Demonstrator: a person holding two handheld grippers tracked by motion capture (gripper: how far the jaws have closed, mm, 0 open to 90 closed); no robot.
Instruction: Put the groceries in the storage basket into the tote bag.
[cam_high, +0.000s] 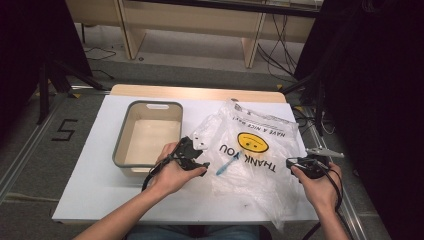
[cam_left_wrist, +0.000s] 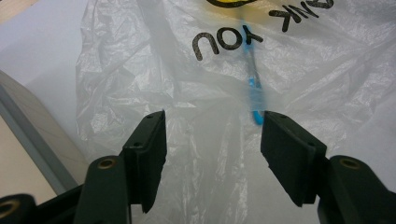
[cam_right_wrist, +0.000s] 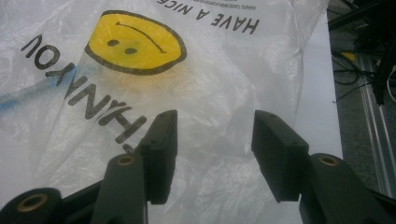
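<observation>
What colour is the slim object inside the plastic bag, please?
Blue object, clearest in the left gripper view.

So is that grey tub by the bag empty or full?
Empty. The grey tub shows only its bare pale floor in the high view; the blue item lies inside the plastic bag.

A slim blue object (cam_left_wrist: 253, 88) lay blurred inside the crinkled translucent plastic bag (cam_left_wrist: 154, 70), its kind unclear; the bag's printed lettering ran off the frame's top edge.

A flat white table top (cam_high: 95, 165) with a light wooden edge at the far side carries two things. A grey plastic tub with a cream inside (cam_high: 120, 137) sits on its left part. A crinkly see-through plastic bag with a yellow smiley face (cam_high: 250, 150) lies spread out just beside the tub, on the right part.
</observation>
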